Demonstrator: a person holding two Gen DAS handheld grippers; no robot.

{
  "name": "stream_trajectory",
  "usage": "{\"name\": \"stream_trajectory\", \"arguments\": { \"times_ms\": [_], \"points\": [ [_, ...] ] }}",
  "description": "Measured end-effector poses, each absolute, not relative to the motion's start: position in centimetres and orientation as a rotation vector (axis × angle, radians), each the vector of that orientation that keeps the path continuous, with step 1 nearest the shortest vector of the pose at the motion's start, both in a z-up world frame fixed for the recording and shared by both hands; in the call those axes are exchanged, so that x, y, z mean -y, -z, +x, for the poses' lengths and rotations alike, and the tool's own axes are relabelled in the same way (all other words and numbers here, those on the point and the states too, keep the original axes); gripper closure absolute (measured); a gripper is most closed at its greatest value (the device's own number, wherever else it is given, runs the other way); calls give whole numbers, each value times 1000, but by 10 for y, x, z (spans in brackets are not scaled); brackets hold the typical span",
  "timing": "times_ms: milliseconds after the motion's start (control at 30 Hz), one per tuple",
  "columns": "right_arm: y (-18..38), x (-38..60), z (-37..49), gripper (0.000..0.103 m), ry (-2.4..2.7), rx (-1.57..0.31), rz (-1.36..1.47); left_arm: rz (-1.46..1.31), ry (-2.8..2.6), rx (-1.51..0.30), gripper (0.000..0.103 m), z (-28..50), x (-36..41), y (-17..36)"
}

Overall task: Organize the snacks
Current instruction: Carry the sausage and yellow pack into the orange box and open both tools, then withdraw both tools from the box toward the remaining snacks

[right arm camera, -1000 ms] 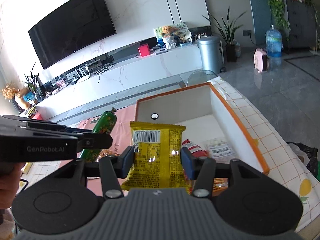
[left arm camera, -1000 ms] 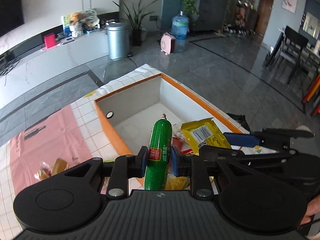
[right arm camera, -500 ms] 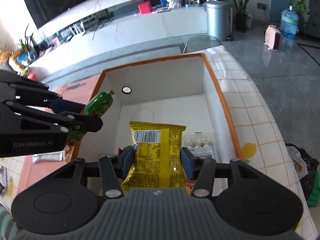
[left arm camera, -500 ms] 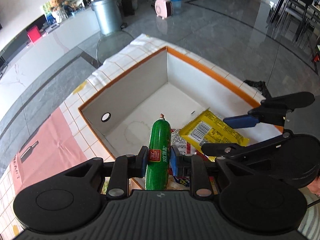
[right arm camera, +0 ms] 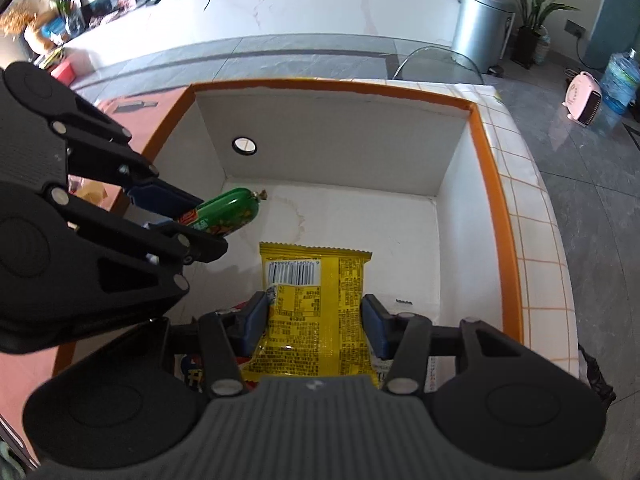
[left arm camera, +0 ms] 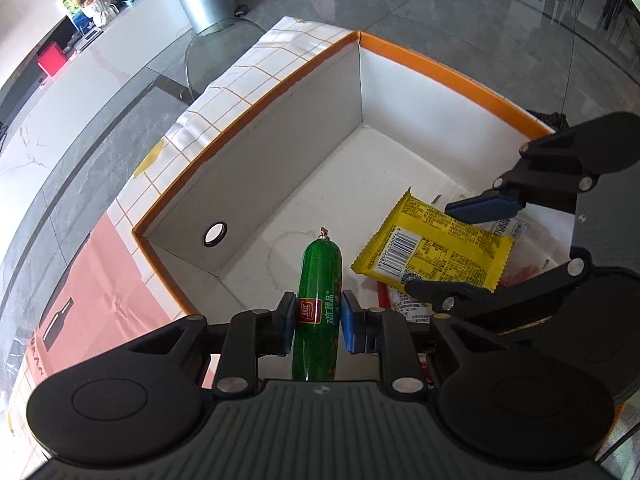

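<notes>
A green sausage [left arm camera: 318, 304] with a red label stands upright between the blue pads of my left gripper [left arm camera: 319, 322], which is shut on it over the near left part of the white box [left arm camera: 288, 136] with an orange rim. My right gripper [right arm camera: 316, 326] is shut on a yellow snack packet [right arm camera: 316, 304], held flat over the box floor [right arm camera: 360, 224]. In the right wrist view the left gripper [right arm camera: 180, 216] comes in from the left with the sausage [right arm camera: 230, 214]. The left wrist view shows the right gripper [left arm camera: 460, 248] on the packet [left arm camera: 436, 248].
Other snack packs [right arm camera: 404, 368] lie on the box floor under the yellow packet. The box [right arm camera: 492, 184] sits on a white grid-pattern tablecloth [right arm camera: 532, 216] with a pink area [left arm camera: 104, 292] to the left. A silver bin [right arm camera: 482, 28] and a pink heater [right arm camera: 582, 98] stand on the floor beyond.
Both grippers have come down and forward over the box and tilted steeply downward, still holding the sausage and the yellow packet. The box interior now fills both views.
</notes>
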State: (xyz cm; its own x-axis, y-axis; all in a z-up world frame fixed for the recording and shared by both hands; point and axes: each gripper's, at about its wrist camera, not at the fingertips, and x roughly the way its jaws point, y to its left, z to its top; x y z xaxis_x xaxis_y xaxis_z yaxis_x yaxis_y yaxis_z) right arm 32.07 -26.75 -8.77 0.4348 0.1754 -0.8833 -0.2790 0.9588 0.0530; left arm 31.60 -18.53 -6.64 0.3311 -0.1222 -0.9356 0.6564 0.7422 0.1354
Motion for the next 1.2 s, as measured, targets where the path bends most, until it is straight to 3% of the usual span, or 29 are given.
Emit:
{"name": "stream_trajectory", "arguments": {
  "times_ms": [367,500,667,900,967,1200],
  "points": [
    [100,274,331,53,-262,-1118,-77,608,516,-1136,77,327,192,81],
    [100,276,332,48,-256,-1121,-67,628,517,-1128,76,326,192,81],
    [95,275,332,36,-235,-1107,-79,641,509,-1095,68,320,189,76],
    [80,273,320,33,-214,-1091,-82,637,490,-1012,57,297,178,49],
    [76,272,316,24,-190,-1079,-91,622,495,-1000,56,288,175,40],
    [48,272,291,23,-151,-1041,-58,557,466,-945,52,254,155,7]
  ]
}}
